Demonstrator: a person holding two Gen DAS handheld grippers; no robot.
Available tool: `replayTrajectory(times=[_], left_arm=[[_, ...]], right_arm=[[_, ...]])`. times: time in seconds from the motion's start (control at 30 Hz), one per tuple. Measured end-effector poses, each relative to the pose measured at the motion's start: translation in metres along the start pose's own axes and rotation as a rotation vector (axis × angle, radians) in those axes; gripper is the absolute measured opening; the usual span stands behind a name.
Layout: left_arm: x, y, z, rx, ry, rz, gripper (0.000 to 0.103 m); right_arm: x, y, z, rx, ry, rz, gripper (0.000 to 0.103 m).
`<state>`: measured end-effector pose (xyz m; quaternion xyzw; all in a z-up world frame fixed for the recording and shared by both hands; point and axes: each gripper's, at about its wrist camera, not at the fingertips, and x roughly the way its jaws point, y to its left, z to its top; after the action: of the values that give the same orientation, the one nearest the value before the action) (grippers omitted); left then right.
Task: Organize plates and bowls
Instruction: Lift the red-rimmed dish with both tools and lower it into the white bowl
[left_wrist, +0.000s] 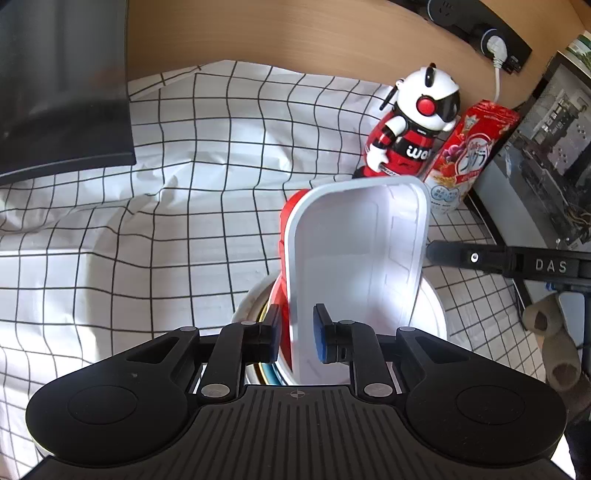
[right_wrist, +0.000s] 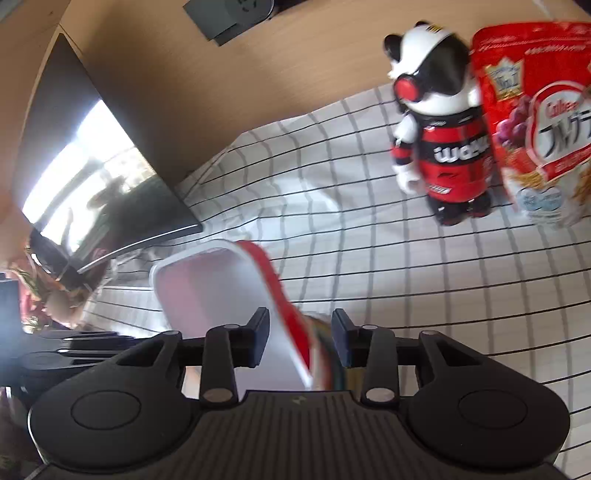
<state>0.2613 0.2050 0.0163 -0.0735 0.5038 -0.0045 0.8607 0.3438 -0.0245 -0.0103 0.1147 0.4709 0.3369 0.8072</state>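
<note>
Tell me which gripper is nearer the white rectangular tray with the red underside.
Left. The left gripper has its fingers closed on the white rectangular tray; the right gripper sits beside it, fingers apart.

Tablecloth (left_wrist: 147, 229): white, thin black grid.
Rectangular dish (left_wrist: 354, 251): white inside, red outside.
Round bowl (left_wrist: 432, 314): white.
Panda figurine (left_wrist: 413, 125): white and black head, red ear discs, red-black striped body, white lettering.
Cereal bag (left_wrist: 469, 155): red, white panel, fruit print.
Wall (left_wrist: 295, 33): light wood grain.
Monitor (left_wrist: 55, 92): black.
Left gripper (left_wrist: 295, 332): black, blue pads.
</note>
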Motion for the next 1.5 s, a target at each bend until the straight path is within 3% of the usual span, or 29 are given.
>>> replayTrajectory(times=[0.2,0.4,1.03,1.23,1.5], left_arm=[[0.003,0.003,-0.007,-0.002,0.026,0.048,0.022],[0.012,0.011,-0.014,-0.032,0.06,0.057,0.035],[0.016,0.01,-0.023,-0.08,0.07,0.129,0.038],[0.009,-0.004,-0.023,-0.059,0.043,0.176,0.037],[-0.001,-0.013,-0.028,-0.104,-0.002,0.229,0.038]], right_arm=[[0.018,-0.015,-0.015,0.042,0.075,-0.014,0.04],[0.042,-0.012,-0.039,0.043,0.158,-0.01,0.041],[0.041,0.005,-0.054,-0.061,0.142,-0.036,0.04],[0.029,0.002,-0.056,-0.073,0.114,-0.025,0.041],[0.017,-0.004,-0.06,-0.123,0.097,0.002,0.042]])
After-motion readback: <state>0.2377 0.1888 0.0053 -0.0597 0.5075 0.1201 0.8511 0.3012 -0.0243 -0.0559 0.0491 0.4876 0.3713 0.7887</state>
